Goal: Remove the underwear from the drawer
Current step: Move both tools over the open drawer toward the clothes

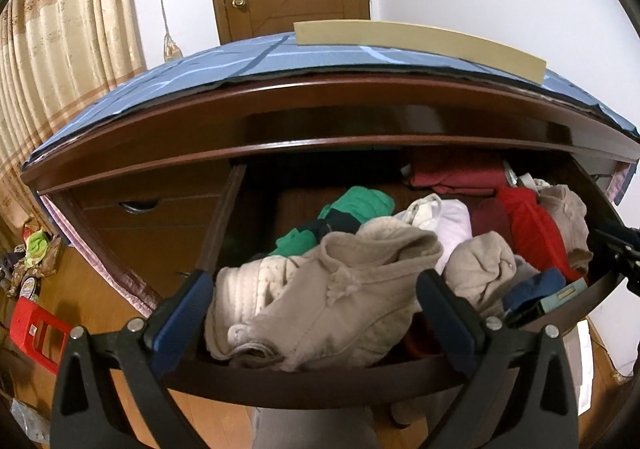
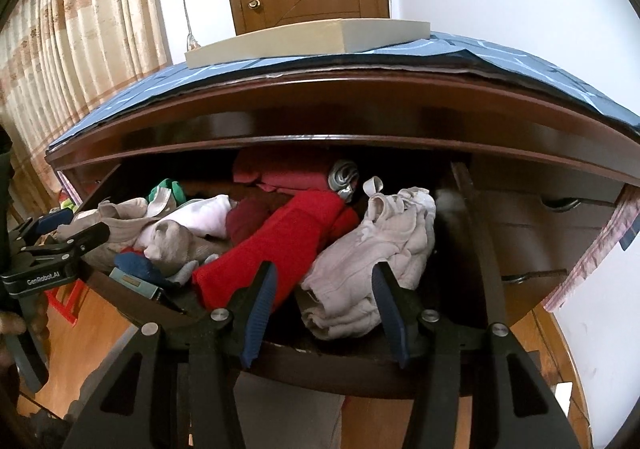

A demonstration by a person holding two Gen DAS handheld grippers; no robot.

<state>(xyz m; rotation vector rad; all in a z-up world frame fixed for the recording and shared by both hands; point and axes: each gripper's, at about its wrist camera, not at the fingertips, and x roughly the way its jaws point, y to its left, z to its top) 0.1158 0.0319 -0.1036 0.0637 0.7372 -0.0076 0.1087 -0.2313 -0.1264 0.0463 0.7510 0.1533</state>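
Note:
The dark wooden drawer (image 1: 304, 381) is pulled open and full of crumpled clothes. My left gripper (image 1: 316, 285) is open, its blue-padded fingers either side of a beige garment (image 1: 344, 301) at the drawer's front left. My right gripper (image 2: 326, 281) is open, straddling the edge of a pale pinkish-white garment (image 2: 376, 249) at the front right of the drawer (image 2: 340, 373), with a red garment (image 2: 280, 245) beside its left finger. The left gripper also shows at the left edge of the right wrist view (image 2: 74, 235). Neither gripper holds anything.
Green (image 1: 356, 205), white (image 1: 452, 225), maroon (image 1: 460, 169) and blue (image 1: 536, 287) clothes also fill the drawer. A cream board (image 2: 312, 35) lies on the blue cloth over the dresser top. Closed drawers (image 2: 552, 233) flank the open one. A red stool (image 1: 38, 331) stands on the wooden floor.

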